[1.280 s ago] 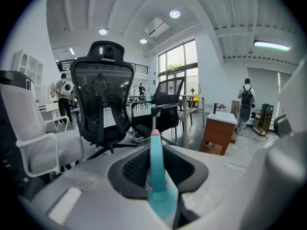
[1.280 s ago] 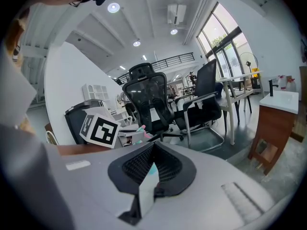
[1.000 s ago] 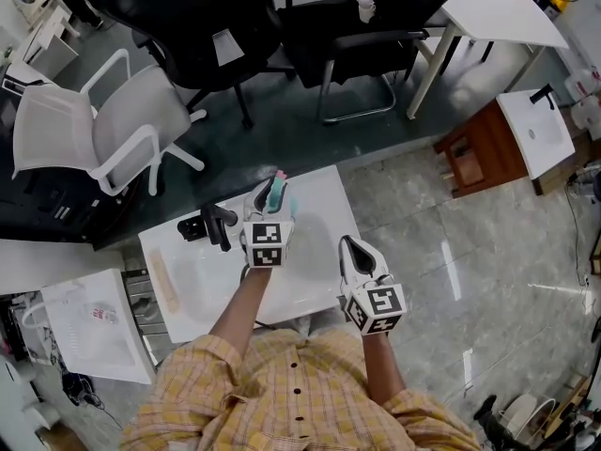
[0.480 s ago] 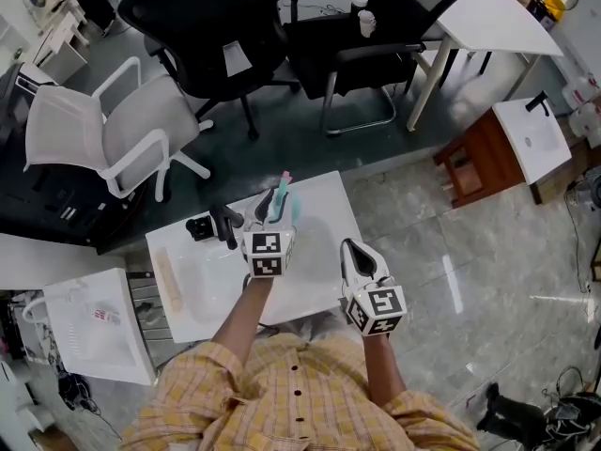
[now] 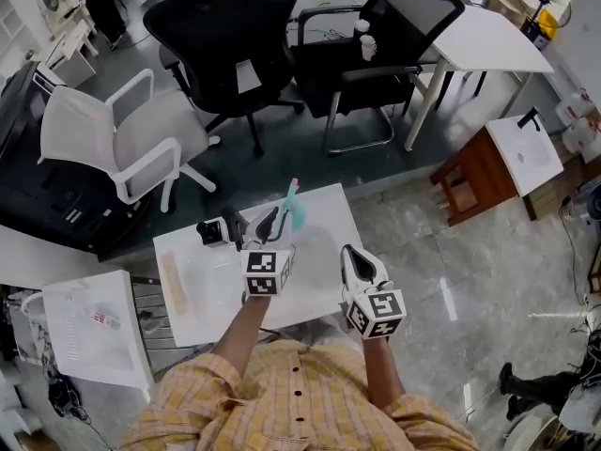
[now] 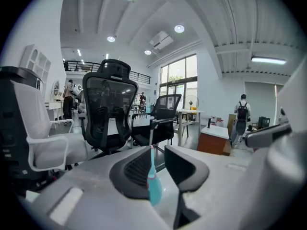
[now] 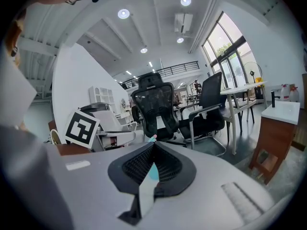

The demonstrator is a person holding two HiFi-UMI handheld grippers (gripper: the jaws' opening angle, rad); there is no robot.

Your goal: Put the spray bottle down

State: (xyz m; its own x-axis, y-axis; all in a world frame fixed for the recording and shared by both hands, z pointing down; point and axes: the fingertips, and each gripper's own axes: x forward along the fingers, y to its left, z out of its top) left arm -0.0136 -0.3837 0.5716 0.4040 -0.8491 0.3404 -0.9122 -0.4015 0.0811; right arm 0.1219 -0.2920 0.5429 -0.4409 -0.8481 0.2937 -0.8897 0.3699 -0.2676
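Observation:
The spray bottle [image 5: 295,212], teal with a thin stem and a pink tip, stands on the white table [image 5: 319,285] near its far edge. My left gripper [image 5: 271,222] hangs just short of it, above the table. In the left gripper view the bottle [image 6: 154,191] shows through the gap between the jaws, beyond them, and the pads do not press on it. The left gripper [image 6: 157,153] is open and its jaws are closing slightly. My right gripper [image 5: 353,253] hovers over the table's right part. Its jaws [image 7: 153,146] are shut with nothing held, and the bottle [image 7: 153,171] peeks out behind them.
A black gadget [image 5: 219,229] lies on the table left of the bottle, and a pale wooden strip [image 5: 172,278] lies near the left edge. Black office chairs [image 5: 235,36] and a white chair [image 5: 117,139] stand beyond the table. A white cabinet [image 5: 89,332] stands to the left.
My left gripper has lifted and drawn back from the bottle, which stays standing on the table. The right gripper has risen slightly.

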